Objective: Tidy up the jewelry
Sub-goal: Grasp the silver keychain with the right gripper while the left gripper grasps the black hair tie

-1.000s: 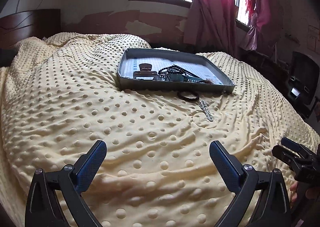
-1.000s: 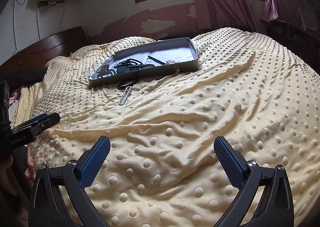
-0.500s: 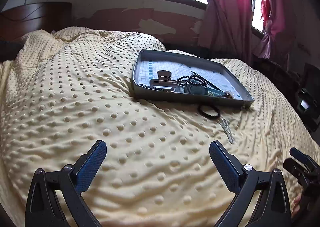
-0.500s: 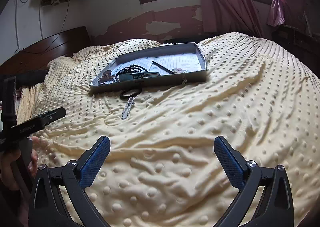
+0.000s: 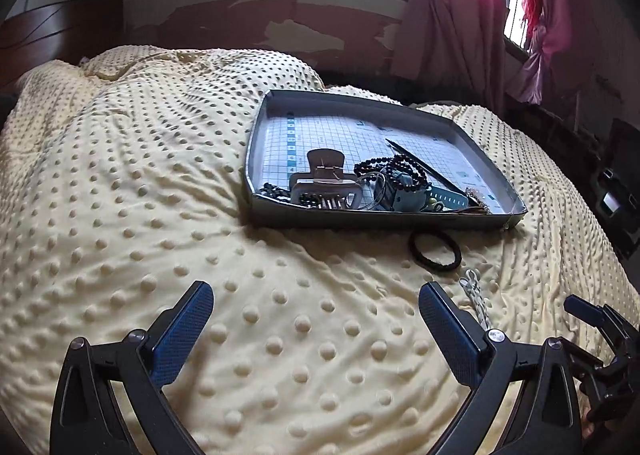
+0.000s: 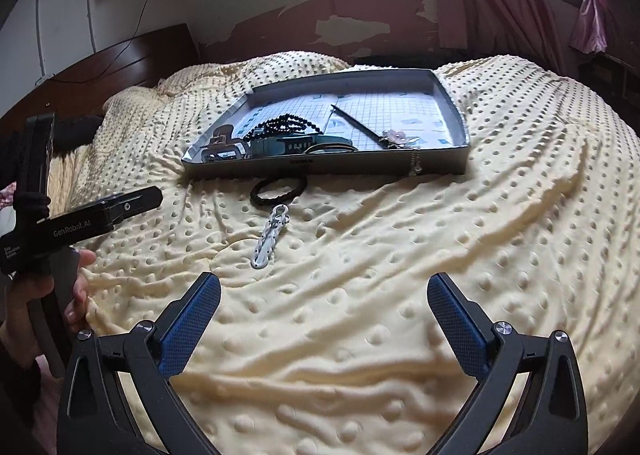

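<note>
Both grippers have drifted closer to the tray (image 5: 256, 159) — left gripper (image 5: 316, 319) and right gripper (image 6: 324, 315) gape empty, while the hair tie (image 6: 279, 189) and metal chain (image 6: 270, 241) lie outside it, waiting.

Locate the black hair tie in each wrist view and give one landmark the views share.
Left wrist view: the black hair tie lies on the blanket, right of centre, just in front of the tray's near wall.
Right wrist view: it lies left of centre, below the tray's near wall, above the silver chain.
Shared landmark: the grey tray.
</note>
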`<act>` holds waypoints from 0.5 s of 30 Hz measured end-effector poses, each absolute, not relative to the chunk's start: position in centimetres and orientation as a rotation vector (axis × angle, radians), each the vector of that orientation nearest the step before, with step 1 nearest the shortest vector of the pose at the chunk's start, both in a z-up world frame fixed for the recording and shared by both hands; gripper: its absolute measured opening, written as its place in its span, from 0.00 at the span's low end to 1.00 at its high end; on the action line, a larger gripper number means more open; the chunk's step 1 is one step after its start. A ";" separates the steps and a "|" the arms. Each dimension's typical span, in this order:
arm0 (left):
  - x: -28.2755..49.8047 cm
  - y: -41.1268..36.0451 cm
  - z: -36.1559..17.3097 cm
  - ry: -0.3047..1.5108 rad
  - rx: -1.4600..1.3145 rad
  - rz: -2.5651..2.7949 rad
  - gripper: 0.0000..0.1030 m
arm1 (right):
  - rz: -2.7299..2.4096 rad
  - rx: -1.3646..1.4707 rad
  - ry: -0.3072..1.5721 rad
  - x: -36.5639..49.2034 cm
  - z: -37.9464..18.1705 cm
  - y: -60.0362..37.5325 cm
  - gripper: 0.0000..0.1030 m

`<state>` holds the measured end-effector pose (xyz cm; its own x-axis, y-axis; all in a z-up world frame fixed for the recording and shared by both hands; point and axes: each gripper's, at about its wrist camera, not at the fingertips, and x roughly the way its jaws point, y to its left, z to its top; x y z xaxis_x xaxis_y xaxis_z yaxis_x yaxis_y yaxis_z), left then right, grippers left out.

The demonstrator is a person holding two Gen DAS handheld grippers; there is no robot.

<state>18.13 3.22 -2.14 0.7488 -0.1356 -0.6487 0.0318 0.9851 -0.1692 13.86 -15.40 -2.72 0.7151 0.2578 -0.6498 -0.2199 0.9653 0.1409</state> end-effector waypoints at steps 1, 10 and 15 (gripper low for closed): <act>18.4 3.1 -2.2 0.724 -0.150 -0.102 1.00 | 0.271 0.044 0.728 14.1 -2.8 -15.1 0.97; 20.7 1.9 -2.4 0.756 -0.142 -0.199 0.83 | 0.330 0.000 0.798 16.5 -3.7 -13.0 0.66; 21.5 1.2 -2.6 0.768 -0.159 -0.294 0.73 | 0.356 -0.007 0.809 17.5 -4.0 -12.1 0.57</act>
<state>21.48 1.23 -2.58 0.6812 -0.3183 -0.6593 0.2034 0.9474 -0.2472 17.46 -12.07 -4.04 0.6342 0.3087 -0.7089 -0.3143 0.9406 0.1284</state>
